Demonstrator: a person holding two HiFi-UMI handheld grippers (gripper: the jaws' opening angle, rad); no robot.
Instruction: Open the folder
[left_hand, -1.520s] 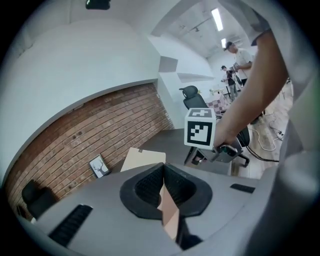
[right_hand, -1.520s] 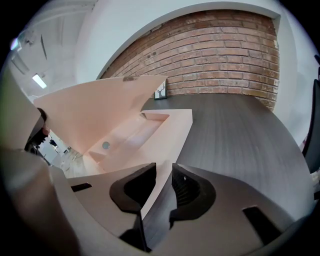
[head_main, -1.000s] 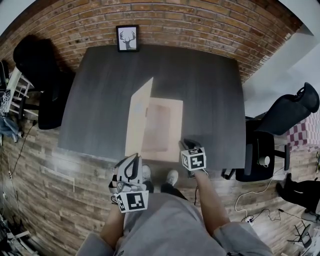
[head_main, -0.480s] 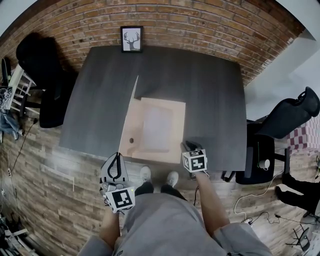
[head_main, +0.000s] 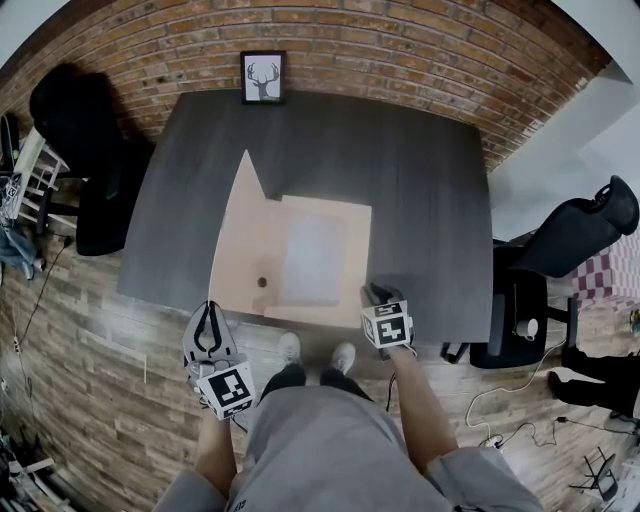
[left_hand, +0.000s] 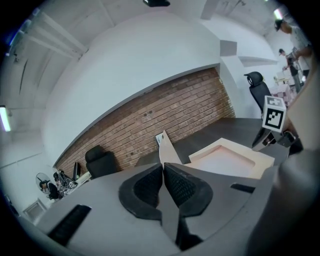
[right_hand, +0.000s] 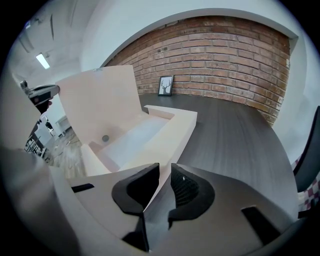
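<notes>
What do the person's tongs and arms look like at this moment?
Both the left tongs and right tongs have light grey bodies, black ribbed pads, and a white cube bearing black square markers. The person wears a grey top; the forearms are uncovered.

Folder (head_main: 312, 262) on table (head_main: 425, 190), frame (head_main: 263, 77) behind

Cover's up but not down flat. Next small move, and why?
Probably the left gripper, shut and empty off the table edge, should push the cover down flat: it leans left, short of the table, while the right gripper pins the folder by its near corner.
</notes>
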